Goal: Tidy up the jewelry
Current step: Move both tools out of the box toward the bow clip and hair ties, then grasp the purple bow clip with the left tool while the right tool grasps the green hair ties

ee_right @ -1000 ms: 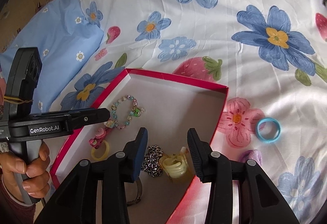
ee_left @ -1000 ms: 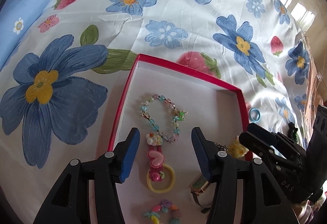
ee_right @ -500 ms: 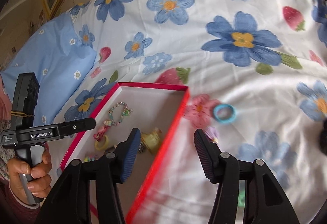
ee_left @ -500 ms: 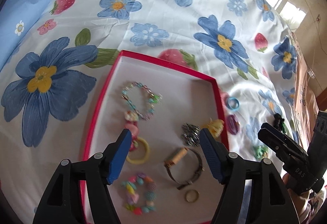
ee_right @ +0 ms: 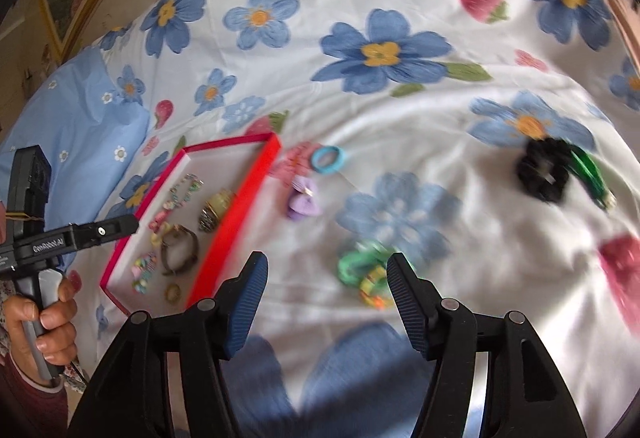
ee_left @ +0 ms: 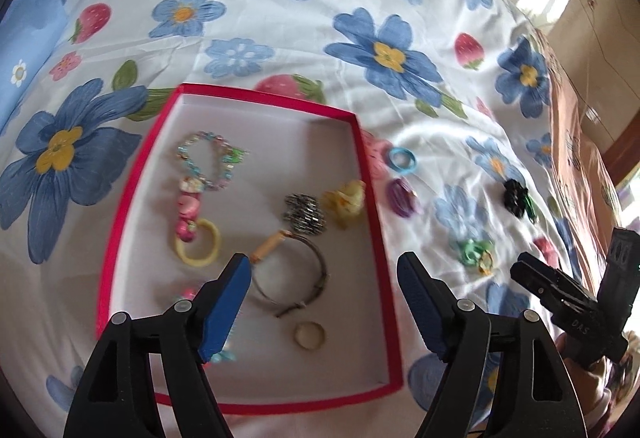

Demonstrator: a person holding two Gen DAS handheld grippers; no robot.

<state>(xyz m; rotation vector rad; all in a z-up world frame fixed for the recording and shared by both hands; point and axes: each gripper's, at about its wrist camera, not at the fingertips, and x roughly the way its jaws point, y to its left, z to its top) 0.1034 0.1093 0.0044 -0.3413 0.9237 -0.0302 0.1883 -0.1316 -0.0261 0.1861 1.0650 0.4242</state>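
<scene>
Showing person's hand, right view only

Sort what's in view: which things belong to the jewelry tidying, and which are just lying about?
Job:
- red box with the pieces already in it
- blue ring
- purple bow
- green piece
- black scrunchie
- left gripper and right gripper, both empty, jaws opening

Lying about:
- floral sheet
- blue pillow

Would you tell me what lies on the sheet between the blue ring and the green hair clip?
The purple bow, seen in the right wrist view, between blue ring and green hair clip.
</scene>
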